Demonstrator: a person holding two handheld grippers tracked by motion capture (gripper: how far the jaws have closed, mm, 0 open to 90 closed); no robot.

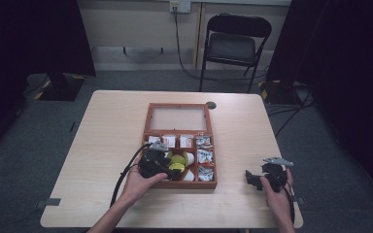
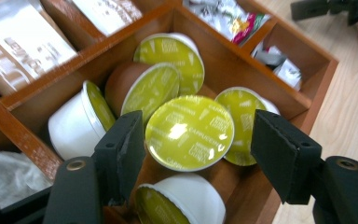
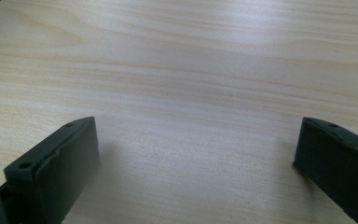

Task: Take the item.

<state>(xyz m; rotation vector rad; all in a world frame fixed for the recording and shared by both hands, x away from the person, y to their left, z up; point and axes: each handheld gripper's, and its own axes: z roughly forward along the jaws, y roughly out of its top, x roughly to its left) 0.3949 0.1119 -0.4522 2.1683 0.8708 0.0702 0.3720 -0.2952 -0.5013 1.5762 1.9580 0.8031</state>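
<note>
An open wooden box [image 1: 180, 184] with compartments lies mid-table, its glass lid [image 1: 178, 118] folded back. Its big front compartment holds several coffee capsules with yellow-green foil tops [image 1: 177, 162]. My left gripper [image 1: 171, 171] hovers over that compartment, open, its jaws either side of one upturned capsule [image 2: 189, 132] without touching it. Other capsules [image 2: 171, 53] lie tilted around it. My right gripper [image 1: 253, 178] rests open above bare tabletop [image 3: 191, 93] to the right of the box, nothing between its jaws.
Smaller compartments hold white sachets [image 1: 169, 141] and silver wrapped packets [image 1: 204, 156]. A folding chair [image 1: 233, 46] stands beyond the table's far edge. A small dark disc [image 1: 211, 105] sits near the lid. The other gripper [image 2: 326, 7] shows in the left gripper view's top right.
</note>
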